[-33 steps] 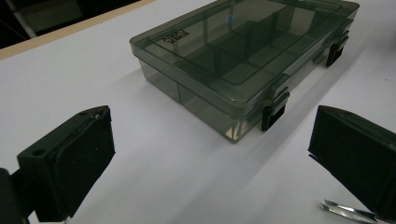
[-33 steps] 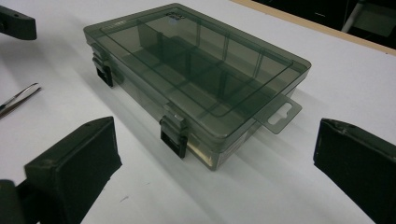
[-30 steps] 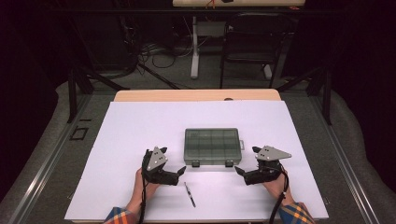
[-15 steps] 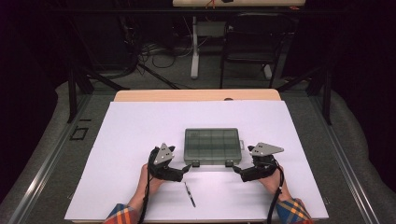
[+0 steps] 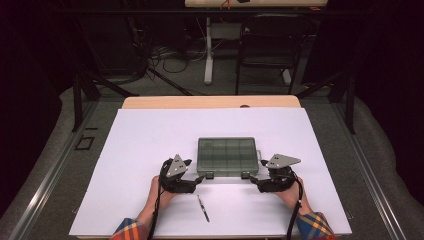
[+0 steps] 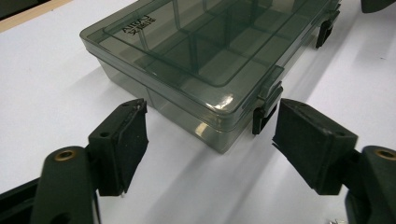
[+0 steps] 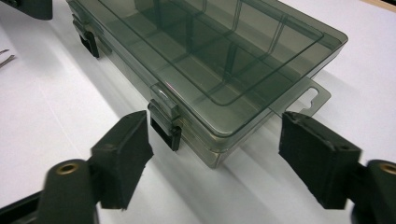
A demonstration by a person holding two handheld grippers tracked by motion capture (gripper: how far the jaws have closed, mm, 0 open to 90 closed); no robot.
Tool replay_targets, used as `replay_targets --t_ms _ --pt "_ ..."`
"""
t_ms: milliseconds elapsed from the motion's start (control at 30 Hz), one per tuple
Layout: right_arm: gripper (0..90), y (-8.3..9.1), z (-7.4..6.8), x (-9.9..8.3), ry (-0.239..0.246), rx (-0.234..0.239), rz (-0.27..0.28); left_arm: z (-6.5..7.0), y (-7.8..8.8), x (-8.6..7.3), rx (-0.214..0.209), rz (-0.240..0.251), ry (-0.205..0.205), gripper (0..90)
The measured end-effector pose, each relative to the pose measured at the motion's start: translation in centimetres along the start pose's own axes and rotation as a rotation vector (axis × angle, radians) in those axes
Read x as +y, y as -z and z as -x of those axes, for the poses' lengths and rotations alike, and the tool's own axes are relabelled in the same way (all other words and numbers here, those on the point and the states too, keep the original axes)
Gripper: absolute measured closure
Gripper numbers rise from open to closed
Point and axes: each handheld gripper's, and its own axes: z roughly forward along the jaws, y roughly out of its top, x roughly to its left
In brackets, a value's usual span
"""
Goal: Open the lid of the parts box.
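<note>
A smoky clear compartment box [image 5: 227, 156] lies shut on the white table sheet [image 5: 150, 135], with two black latches on its near side. My left gripper [image 5: 200, 177] sits at its near-left corner and my right gripper [image 5: 252, 180] at its near-right corner. In the left gripper view the box [image 6: 201, 42] has one corner and a latch [image 6: 264, 112] between the jaws of the left gripper [image 6: 210, 114], whose pads do not touch it. The right gripper view shows the box [image 7: 219, 51] and a latch [image 7: 166, 126] between the jaws of the right gripper [image 7: 215, 123], also untouched. Both pairs of jaws have just been closing.
A thin dark pen-like tool [image 5: 202, 208] lies on the sheet near the front edge, between my hands. A wooden table edge [image 5: 210, 102] runs behind the sheet. Chairs and desk legs stand in the dark beyond.
Both grippers have edged in toward the box's near corners, and their jaws stand narrower than before. The box and the tool have not moved.
</note>
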Motion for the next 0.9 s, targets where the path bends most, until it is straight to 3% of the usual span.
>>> replay_targets --t_ms 367,467,900 --pt "40.5 -0.19 0.10 -0.07 -0.006 0.002 -0.012 0.07 -0.13 -0.21 0.004 -0.010 -0.009 39.6" --pt "41.5 -0.21 0.11 -0.11 -0.004 -0.002 -0.018 0.24 -0.22 -0.27 0.021 -0.017 -0.035 41.9" --pt "45.6 -0.17 0.18 -0.17 -0.007 -0.006 -0.019 0.22 -0.12 -0.45 0.019 -0.004 -0.037 53.0"
